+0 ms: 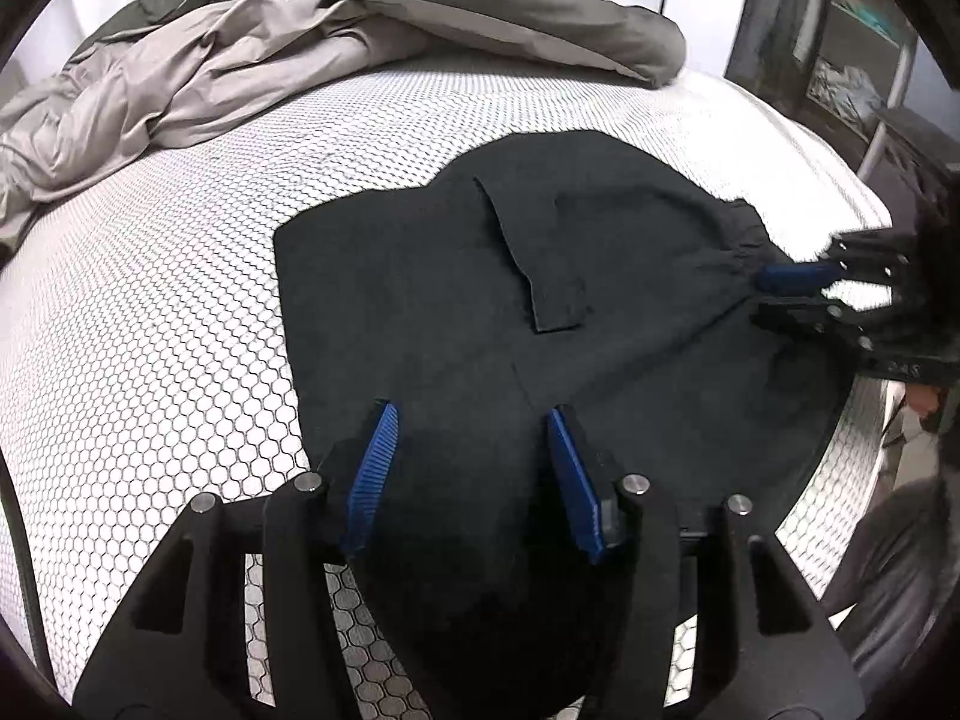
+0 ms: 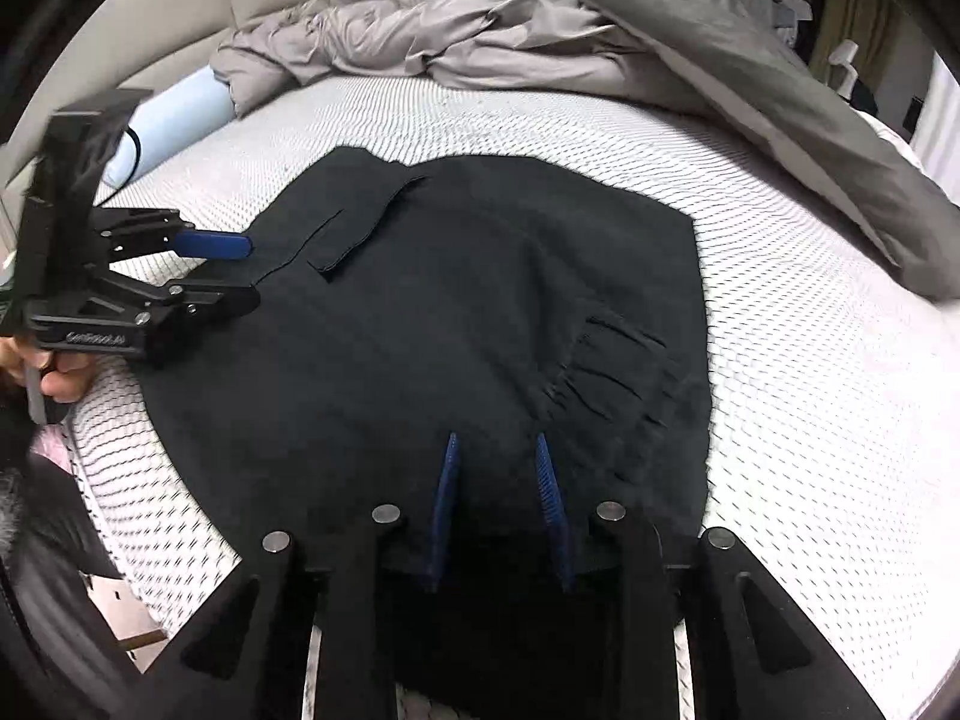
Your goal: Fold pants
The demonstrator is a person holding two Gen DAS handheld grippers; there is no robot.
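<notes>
Black pants (image 1: 480,300) lie folded and flat on the white patterned mattress (image 1: 150,312), a back pocket flap facing up; they also show in the right wrist view (image 2: 480,312). My left gripper (image 1: 471,411) is open, its blue pads spread just above the near edge of the pants. It shows from the side in the right wrist view (image 2: 249,273). My right gripper (image 2: 495,438) is open with a narrower gap, over the gathered waistband end. In the left wrist view it (image 1: 757,297) sits at the right edge of the pants.
A rumpled grey duvet (image 1: 240,60) lies piled along the far side of the bed, also in the right wrist view (image 2: 600,42). A light blue pillow (image 2: 174,120) lies at the left. A shelf unit (image 1: 852,48) stands beyond the right bed edge.
</notes>
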